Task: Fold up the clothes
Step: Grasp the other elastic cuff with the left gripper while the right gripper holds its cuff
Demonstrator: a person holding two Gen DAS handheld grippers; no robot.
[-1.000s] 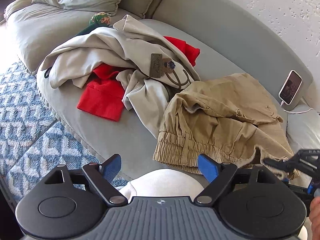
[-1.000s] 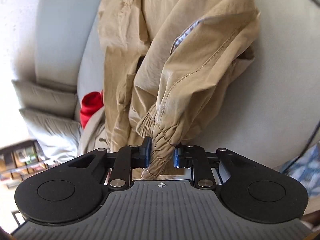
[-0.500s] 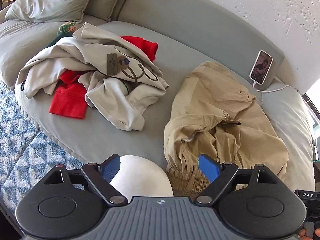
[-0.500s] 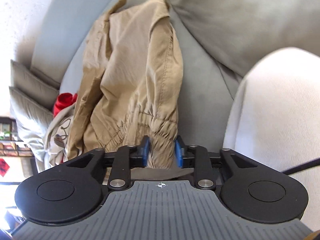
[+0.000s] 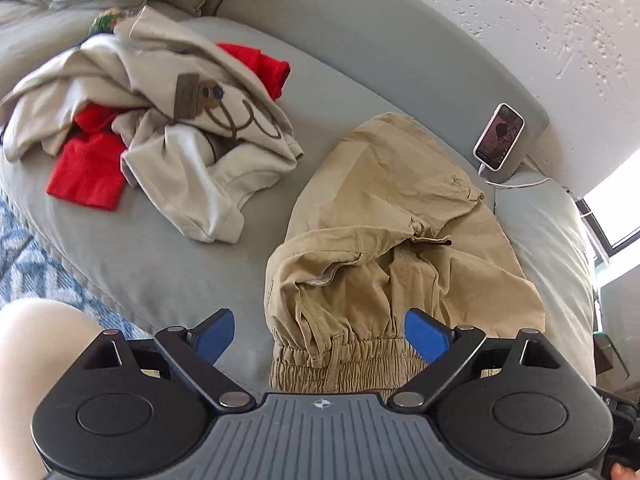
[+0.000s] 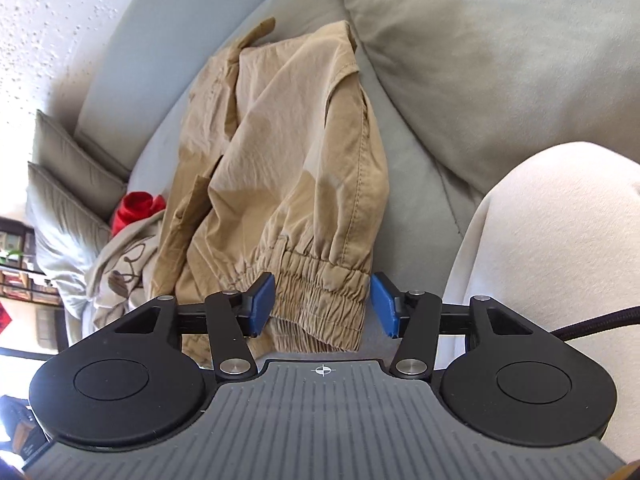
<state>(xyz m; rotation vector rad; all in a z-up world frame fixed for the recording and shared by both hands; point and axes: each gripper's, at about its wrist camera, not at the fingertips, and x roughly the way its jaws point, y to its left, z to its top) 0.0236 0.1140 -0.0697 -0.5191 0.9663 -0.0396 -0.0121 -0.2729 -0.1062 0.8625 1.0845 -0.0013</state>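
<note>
Tan trousers (image 5: 392, 216) lie crumpled on the grey sofa (image 5: 168, 264), their elastic waistband toward me. My left gripper (image 5: 320, 334) hovers over that waistband with its jaws opening wide and no pad touching cloth. In the right wrist view the same tan trousers (image 6: 288, 152) stretch away from me. My right gripper (image 6: 322, 306) has its jaws opening around the gathered elastic cuff (image 6: 320, 280). The cuff lies between the blue pads, with a gap on the right side, so the pads no longer press it.
A heap of beige garments (image 5: 180, 120) and red cloth (image 5: 86, 168) sits to the left on the sofa. A phone (image 5: 499, 136) on a cable leans against the backrest. A person's pale-clad knee (image 6: 552, 240) is at right; blue patterned rug (image 5: 36, 280) below the sofa edge.
My right gripper, shut on the cuff before, has spread its jaws and let the cuff go after carrying it across the sofa. The left gripper has shifted right, over the waistband, and widened slightly.
</note>
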